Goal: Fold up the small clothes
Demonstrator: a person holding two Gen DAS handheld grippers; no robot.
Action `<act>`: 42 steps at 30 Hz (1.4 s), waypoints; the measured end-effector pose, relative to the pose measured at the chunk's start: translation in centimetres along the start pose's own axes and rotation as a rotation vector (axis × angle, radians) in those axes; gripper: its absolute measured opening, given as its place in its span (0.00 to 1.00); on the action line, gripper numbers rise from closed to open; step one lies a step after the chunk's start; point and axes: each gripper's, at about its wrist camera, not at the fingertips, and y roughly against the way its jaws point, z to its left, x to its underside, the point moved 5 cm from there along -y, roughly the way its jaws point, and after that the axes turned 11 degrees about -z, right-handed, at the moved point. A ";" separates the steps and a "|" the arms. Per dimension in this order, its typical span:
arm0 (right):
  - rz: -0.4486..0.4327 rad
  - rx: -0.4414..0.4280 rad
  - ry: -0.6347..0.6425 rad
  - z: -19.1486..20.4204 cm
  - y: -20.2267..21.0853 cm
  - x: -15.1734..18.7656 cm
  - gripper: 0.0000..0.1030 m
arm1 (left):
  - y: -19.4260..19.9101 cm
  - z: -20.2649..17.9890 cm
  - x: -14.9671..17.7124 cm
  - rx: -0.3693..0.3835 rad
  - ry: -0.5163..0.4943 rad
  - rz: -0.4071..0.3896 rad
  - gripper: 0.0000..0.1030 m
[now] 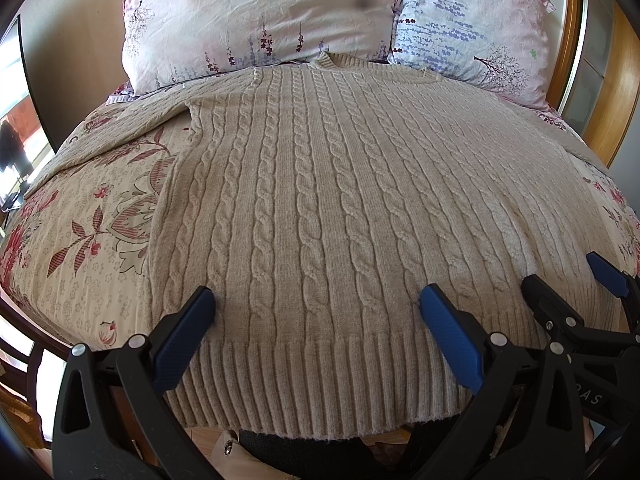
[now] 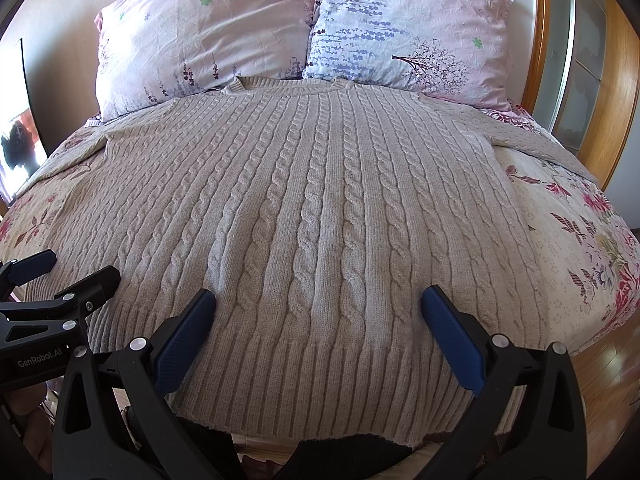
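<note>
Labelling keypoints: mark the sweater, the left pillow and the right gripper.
sweater (image 2: 320,208): right wrist view, middle of the cable-knit front.
left pillow (image 1: 256,20): left wrist view, centre of the pink floral case.
right gripper (image 2: 318,300): right wrist view, midway between its blue fingertips, open over the hem.

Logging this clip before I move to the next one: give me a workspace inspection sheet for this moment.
Surface: bed with floral cover, sweater laid on it.
Job's things: beige cable-knit sweater spread flat, unfolded, collar toward the pillows, hem over the near bed edge.
Clutter: two floral pillows at the head.
Grippers: left hand-held gripper open over the hem; right hand-held gripper open over the hem; neither holds cloth.
Cables: nothing seen.
Surroundings: wooden headboard on the right, wooden floor, window at left.
</note>
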 end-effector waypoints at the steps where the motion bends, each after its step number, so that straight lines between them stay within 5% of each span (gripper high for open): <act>1: 0.000 0.000 0.000 0.0 0.0 0.0 0.99 | 0.0 0.0 0.0 0.000 0.000 0.000 0.98; 42: 0.017 -0.011 0.017 0.4 -0.3 0.1 0.99 | -0.1 0.0 0.0 -0.002 -0.004 0.026 0.98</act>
